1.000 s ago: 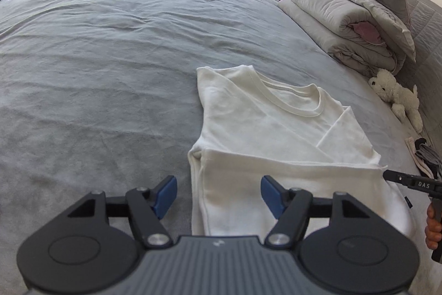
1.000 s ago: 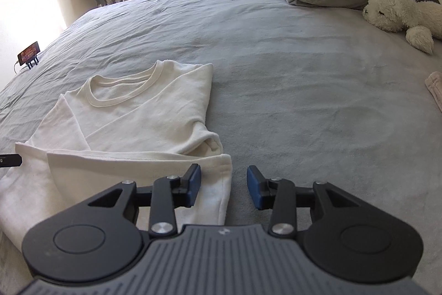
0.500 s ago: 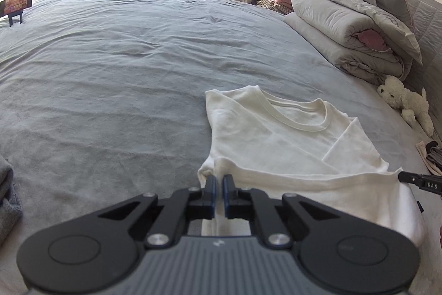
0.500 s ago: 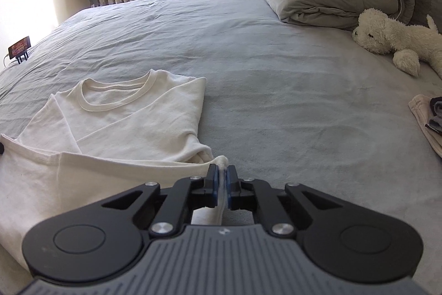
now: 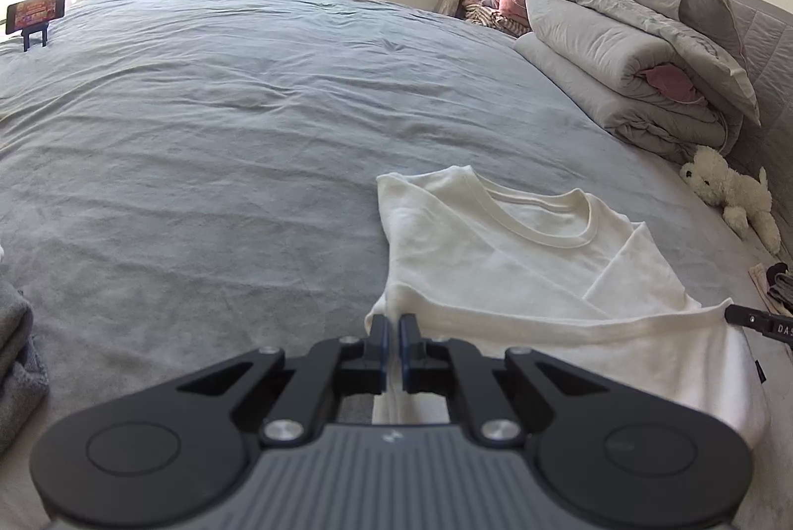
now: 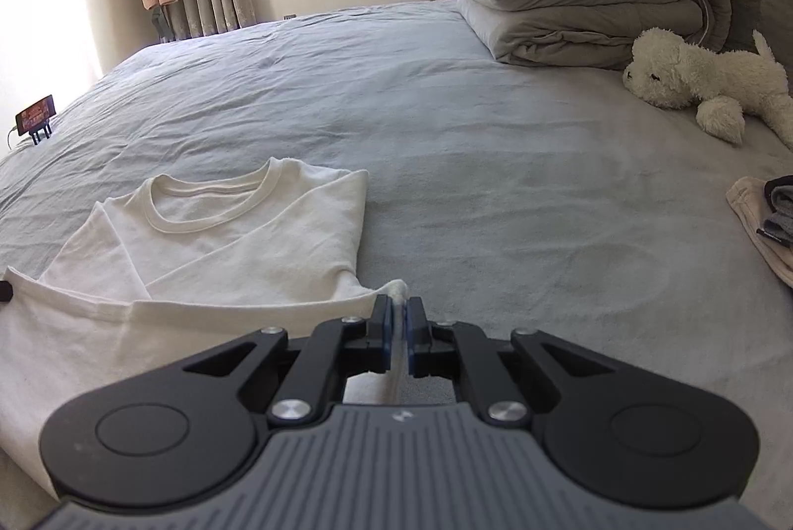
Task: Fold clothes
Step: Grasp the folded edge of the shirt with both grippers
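— Across the grey bedspread (image 5: 248, 143), seen from the left wrist, where does the shirt lie from the jaws?

— The cream T-shirt (image 5: 505, 252) stretches ahead and to the right of the left gripper (image 5: 391, 341), neckline at the far end, sleeves already folded in. Its hem runs crosswise, and the left gripper is clenched on the hem's left corner, cloth visible between the blue pads. At the right edge of that view only a black tip of the right gripper (image 5: 758, 322) shows, at the hem's other end; its jaws cannot be read there.

— And from the right wrist?

— That view settles it: the right gripper (image 6: 396, 331) is clamped on a bunched bit of the T-shirt (image 6: 223, 232) at the hem's right corner. The hem looks raised between the two corners, while the collar end rests flat on the bed.

— So what does the fold turn on?

— Probably on carrying the hem away from the person, along the shirt's length towards the collar. Each hand has its own corner; neither is nearer.

— Anything only one view gives?

— The left shows grey cloth (image 5: 15, 356) at its near left edge. The right shows the plush dog (image 6: 704, 84) and a small pile of clothes (image 6: 763, 227) clearly, well apart from the shirt.
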### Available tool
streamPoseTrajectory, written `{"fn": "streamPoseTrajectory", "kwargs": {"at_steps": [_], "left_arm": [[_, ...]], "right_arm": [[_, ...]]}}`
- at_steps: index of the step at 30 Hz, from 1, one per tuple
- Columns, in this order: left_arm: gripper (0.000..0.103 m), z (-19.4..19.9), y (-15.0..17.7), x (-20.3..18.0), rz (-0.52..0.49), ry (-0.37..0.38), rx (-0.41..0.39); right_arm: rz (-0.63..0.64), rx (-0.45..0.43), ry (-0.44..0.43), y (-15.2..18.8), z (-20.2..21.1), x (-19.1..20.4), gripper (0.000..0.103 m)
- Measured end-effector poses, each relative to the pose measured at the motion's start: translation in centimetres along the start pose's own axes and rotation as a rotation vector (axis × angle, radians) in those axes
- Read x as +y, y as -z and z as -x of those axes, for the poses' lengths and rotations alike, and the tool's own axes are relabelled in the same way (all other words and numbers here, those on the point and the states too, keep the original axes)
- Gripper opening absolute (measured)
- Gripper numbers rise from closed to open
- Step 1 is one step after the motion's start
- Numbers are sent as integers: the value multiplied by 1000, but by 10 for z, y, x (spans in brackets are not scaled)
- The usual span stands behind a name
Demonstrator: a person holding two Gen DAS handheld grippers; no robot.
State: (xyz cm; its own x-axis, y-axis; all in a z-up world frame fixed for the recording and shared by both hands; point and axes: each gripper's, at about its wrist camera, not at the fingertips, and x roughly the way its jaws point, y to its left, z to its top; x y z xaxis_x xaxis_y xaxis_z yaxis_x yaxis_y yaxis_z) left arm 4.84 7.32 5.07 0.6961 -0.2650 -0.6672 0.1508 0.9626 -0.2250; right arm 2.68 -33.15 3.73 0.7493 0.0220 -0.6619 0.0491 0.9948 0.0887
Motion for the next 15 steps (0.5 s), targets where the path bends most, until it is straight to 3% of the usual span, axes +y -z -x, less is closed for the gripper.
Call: {"fn": "streamPoseTrajectory", "kwargs": {"at_steps": [3, 6, 7, 9, 10, 11, 12, 13, 15], "left_arm": [[5, -8, 2, 0, -6, -10, 30], [5, -10, 3, 1, 0, -9, 38], [5, -10, 2, 2, 4, -5, 39], [5, -11, 2, 3, 13, 0, 43], [5, -11, 3, 4, 16, 0, 46], [5, -12, 3, 3, 17, -1, 48], [5, -12, 3, 3, 18, -2, 47], [5, -12, 3, 3, 19, -4, 46], [5, -9, 2, 2, 26, -4, 36]], "right_arm": [[28, 44, -2, 5, -10, 4, 7], [-1, 13, -28, 3, -4, 0, 31], [-15, 10, -38, 3, -3, -2, 47], [-16, 30, -37, 4, -7, -3, 50], [-13, 40, -39, 6, -9, -3, 50], [-9, 46, -48, 7, -11, -3, 40], [-5, 51, -58, 8, -13, -3, 26], [-4, 51, -64, 8, -14, -2, 5], [7, 25, -49, 6, -8, 0, 5]]}}
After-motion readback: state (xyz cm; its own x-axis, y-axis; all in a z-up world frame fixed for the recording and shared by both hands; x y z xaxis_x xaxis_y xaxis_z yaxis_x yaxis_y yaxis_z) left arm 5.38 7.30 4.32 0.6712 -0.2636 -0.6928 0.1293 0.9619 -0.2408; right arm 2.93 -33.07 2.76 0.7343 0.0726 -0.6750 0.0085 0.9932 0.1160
